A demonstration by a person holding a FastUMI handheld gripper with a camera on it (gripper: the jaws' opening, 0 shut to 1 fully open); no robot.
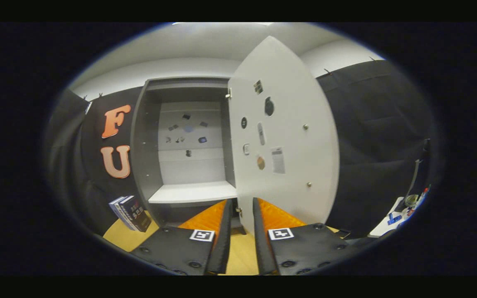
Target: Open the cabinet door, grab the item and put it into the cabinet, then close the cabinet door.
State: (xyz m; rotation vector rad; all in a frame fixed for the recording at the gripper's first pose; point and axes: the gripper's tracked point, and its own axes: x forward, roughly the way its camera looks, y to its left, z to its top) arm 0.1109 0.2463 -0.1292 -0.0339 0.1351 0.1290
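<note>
The grey cabinet [147, 136] stands ahead with its door [288, 136] swung open to the right; small stickers dot the door's inner face and the cabinet's back wall. Inside, a white shelf [193, 192] lies bare. A pair of dark blue boxed items [130, 213] stands on the wooden tabletop [242, 252], left of the cabinet's foot. My gripper [242, 205] hovers low over the tabletop, its fingers a small gap apart with nothing between them. The door's lower hinge-side corner sits just beyond the fingertips.
Black cloth hangs behind and on both sides of the cabinet. To the far right a white table [387, 221] carries several small things, with a thin stand [416, 174] rising beside it.
</note>
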